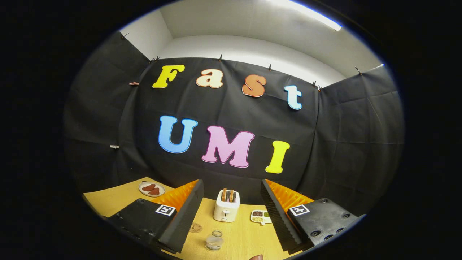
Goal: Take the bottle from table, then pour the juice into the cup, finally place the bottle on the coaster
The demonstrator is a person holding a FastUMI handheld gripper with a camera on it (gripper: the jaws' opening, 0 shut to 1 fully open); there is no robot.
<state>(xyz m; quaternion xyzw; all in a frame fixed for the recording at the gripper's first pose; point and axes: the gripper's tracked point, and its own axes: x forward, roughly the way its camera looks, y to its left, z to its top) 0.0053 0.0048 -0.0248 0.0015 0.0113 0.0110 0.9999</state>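
My gripper (231, 186) is held open and high over a wooden table (245, 234), with nothing between its fingers. Down between the fingers stands a clear glass cup (214, 241). Just left of the cup and a little beyond it lies a round tan coaster (195, 227), partly hidden by the left finger. A small reddish-brown rounded top (256, 257) peeks in nearest to me; I cannot tell whether it is the bottle's cap.
A white toaster (226, 210) with two slices in it stands beyond the cup. To its right lies a small divided dish (260, 216). A plate with brown pieces (151, 188) sits far left, near the booth's wall.
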